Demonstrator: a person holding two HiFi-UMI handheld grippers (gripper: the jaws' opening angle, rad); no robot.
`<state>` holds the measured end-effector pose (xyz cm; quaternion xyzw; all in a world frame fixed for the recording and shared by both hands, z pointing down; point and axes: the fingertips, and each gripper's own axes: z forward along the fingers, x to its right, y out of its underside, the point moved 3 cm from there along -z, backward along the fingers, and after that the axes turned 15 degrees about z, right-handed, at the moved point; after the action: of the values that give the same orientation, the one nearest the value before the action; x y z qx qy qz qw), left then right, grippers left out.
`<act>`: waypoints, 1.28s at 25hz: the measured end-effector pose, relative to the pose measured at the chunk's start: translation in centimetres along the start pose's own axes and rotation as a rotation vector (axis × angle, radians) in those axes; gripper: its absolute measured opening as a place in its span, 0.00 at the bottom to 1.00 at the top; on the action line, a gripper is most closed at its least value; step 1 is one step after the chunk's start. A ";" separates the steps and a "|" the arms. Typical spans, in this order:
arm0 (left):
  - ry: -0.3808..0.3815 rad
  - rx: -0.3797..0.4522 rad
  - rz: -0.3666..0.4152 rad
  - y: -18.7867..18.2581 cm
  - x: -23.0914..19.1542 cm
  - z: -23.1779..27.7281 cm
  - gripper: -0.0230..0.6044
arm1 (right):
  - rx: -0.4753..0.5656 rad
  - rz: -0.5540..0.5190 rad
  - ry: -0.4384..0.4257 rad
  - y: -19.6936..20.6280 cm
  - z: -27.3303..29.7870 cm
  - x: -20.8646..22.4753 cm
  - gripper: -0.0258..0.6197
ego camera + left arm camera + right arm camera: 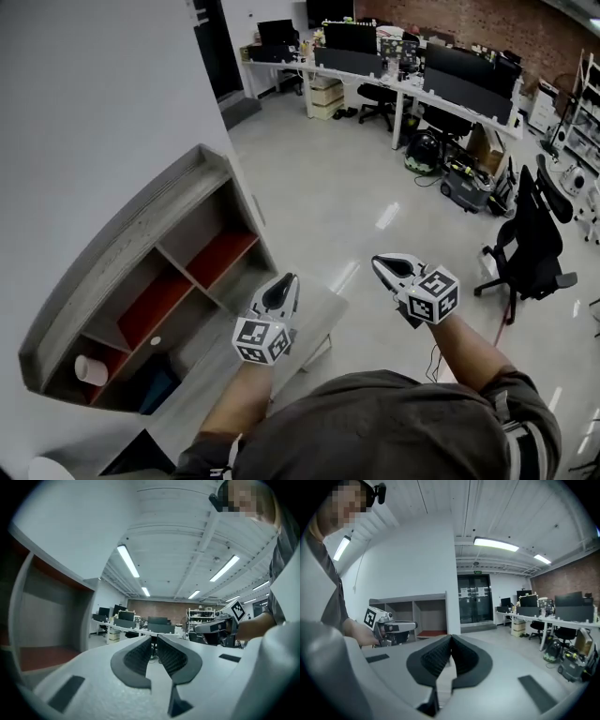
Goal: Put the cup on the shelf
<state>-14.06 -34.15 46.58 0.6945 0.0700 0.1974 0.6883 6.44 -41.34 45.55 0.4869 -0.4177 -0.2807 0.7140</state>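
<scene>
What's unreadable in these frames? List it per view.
- Cup, head view: too small to tell whether it stands or lies in its shelf compartment.
- Blue thing next to the cup, head view: dark and small, cannot be identified.
- White round thing, head view: cut off by the bottom edge.
- Both gripper views: the cup does not show at all.

Cup [91, 370] inside an end compartment of the shelf [122, 246]

A black office chair [530, 234] stands near long white desks [403, 84] bearing dark monitors [466, 66].
</scene>
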 end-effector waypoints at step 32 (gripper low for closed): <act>0.129 -0.011 -0.034 -0.5 10.7 7.0 0.04 | 0.035 0.030 0.144 1.2 -11.9 8.4 0.02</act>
<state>-1.64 -36.67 48.18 0.6752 0.1249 0.2301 0.6896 20.88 -42.22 47.26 0.5117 -0.3774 -0.2269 0.7377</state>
